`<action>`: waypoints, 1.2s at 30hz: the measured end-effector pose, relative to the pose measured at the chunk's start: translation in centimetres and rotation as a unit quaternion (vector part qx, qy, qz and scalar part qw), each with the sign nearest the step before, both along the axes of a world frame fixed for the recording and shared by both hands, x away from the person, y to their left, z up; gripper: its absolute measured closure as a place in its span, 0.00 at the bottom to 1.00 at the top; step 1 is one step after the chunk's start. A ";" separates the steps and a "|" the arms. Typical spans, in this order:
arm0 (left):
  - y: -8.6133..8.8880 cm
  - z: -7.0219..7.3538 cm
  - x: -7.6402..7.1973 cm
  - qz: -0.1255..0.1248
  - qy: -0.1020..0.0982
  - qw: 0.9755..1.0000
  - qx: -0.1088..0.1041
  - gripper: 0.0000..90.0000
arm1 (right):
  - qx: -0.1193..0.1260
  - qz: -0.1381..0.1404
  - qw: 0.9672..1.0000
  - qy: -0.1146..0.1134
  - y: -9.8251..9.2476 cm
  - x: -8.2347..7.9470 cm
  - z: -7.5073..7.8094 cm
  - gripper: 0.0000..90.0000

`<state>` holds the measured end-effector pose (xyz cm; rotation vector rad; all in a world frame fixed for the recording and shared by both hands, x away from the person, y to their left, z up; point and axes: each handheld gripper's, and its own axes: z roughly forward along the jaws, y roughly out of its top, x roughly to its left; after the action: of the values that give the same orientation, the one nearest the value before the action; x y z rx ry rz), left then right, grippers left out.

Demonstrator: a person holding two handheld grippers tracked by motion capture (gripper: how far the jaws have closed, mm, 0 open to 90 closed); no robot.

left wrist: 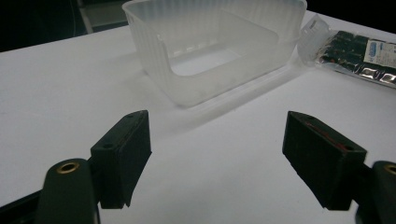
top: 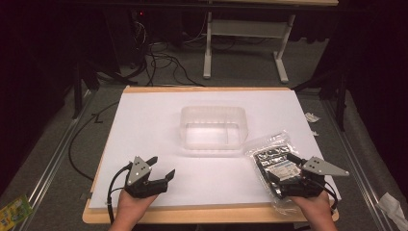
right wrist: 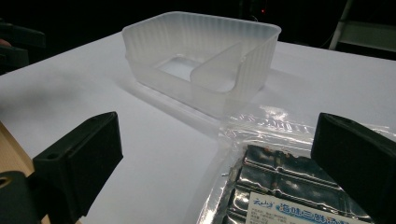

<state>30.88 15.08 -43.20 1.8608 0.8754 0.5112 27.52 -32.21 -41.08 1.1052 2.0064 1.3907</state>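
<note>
Your right gripper [top: 285, 169] hovers over the near end of the sealed snack packet [top: 275, 161], jaws wide apart and not pressing it; the packet lies at the near right of the white table [top: 144, 125], just beside the translucent plastic container [top: 212, 127]. Your left gripper [top: 162, 168] rests at the near left, jaws also apart, holding nothing.

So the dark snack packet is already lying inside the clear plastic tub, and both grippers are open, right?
Not quite. The snack packet lies on the white sheet beside the clear plastic tub, under the right gripper, as the high view shows. The left gripper and the right one are indeed open.
</note>
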 end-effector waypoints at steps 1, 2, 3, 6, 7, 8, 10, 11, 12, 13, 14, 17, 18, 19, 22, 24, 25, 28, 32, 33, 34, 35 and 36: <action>-0.1 -0.1 0.1 0.000 0.000 1.000 0.001 0.27 | 0.002 0.000 1.000 0.002 -0.1 0.1 -0.1 0.03; -0.1 -0.1 0.1 0.000 0.002 1.000 0.001 0.27 | 0.003 0.000 1.000 0.006 -0.1 0.1 -0.2 0.03; -0.1 -0.1 0.1 0.000 0.003 1.000 0.000 0.27 | 0.001 -0.001 1.000 0.008 -0.1 0.1 -0.3 0.03; -0.1 -0.1 0.1 -0.003 0.002 1.000 0.002 0.27 | 0.001 0.001 1.000 0.009 -0.2 0.2 -0.5 0.04; -0.2 -0.1 0.0 -0.004 0.001 1.000 0.004 0.27 | 0.000 0.000 1.000 0.009 -0.2 0.2 -0.5 0.04; -0.2 -0.1 0.0 -0.004 0.001 1.000 0.004 0.27 | 0.000 -0.001 1.000 0.010 -0.2 0.2 -0.5 0.04; -0.3 -0.1 0.0 -0.004 0.001 1.000 0.003 0.28 | -0.001 -0.001 1.000 0.010 -0.2 0.2 -0.5 0.04; -0.3 -0.2 0.0 -0.006 0.001 1.000 0.006 0.28 | -0.002 -0.001 1.000 0.010 -0.2 0.2 -0.6 0.04; -0.3 -0.2 0.0 -0.006 0.001 1.000 0.006 0.28 | -0.002 -0.001 1.000 0.010 -0.2 0.2 -0.6 0.04; -0.3 -0.2 0.1 -0.007 0.001 1.000 0.006 0.28 | -0.002 -0.001 1.000 0.010 -0.2 0.2 -0.6 0.05; -0.3 -0.2 0.1 -0.007 0.001 1.000 0.006 0.29 | -0.001 -0.002 1.000 0.011 -0.3 0.2 -0.6 0.06; -0.3 -0.2 0.1 -0.008 0.002 1.000 0.004 0.30 | 0.001 -0.010 1.000 0.014 -0.7 0.2 -0.6 0.10; -0.3 -0.3 0.1 -0.008 0.004 1.000 0.004 0.31 | 0.001 -0.014 1.000 0.012 -0.9 0.2 -0.6 0.15; -0.3 -0.3 0.2 -0.007 0.005 1.000 0.003 0.31 | -0.002 -0.019 1.000 0.009 -1.3 0.1 -0.6 0.22; -0.4 -0.4 0.4 -0.007 0.007 1.000 0.005 0.35 | -0.020 -0.050 0.998 0.016 -2.6 -0.2 -0.8 0.64; -0.4 -0.4 0.5 -0.008 0.008 1.000 0.004 0.36 | -0.032 -0.062 0.997 0.018 -3.2 -0.4 -0.9 0.75; -0.6 -0.3 0.7 -0.010 0.010 1.000 0.001 0.37 | -0.043 -0.086 0.995 0.036 -4.6 -0.6 -1.3 0.94; -0.9 -0.3 0.8 -0.015 0.007 1.000 -0.001 0.37 | -0.056 -0.130 0.989 0.044 -7.3 -1.6 -1.7 1.00; -1.4 -0.3 1.0 -0.023 0.006 1.000 -0.007 0.38 | -0.068 -0.202 0.975 0.061 -11.6 -3.5 -2.5 1.00; -1.5 -0.2 1.1 -0.026 0.006 1.000 -0.005 0.38 | -0.071 -0.212 0.973 0.065 -12.6 -3.9 -2.9 1.00; -1.5 -0.2 1.1 -0.026 0.006 1.000 -0.005 0.38 | -0.070 -0.222 0.970 0.075 -13.4 -4.2 -3.3 1.00; -1.6 -0.2 1.2 -0.028 0.007 1.000 -0.006 0.38 | -0.070 -0.222 0.970 0.075 -13.4 -4.2 -3.3 1.00; -1.8 -0.2 1.2 -0.030 0.005 0.999 -0.007 0.38 | -0.069 -0.228 0.968 0.084 -14.0 -4.6 -3.7 1.00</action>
<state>32.12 13.28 -43.43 1.8722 0.8252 0.4562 22.97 -46.17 -44.82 1.5405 1.7685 0.9352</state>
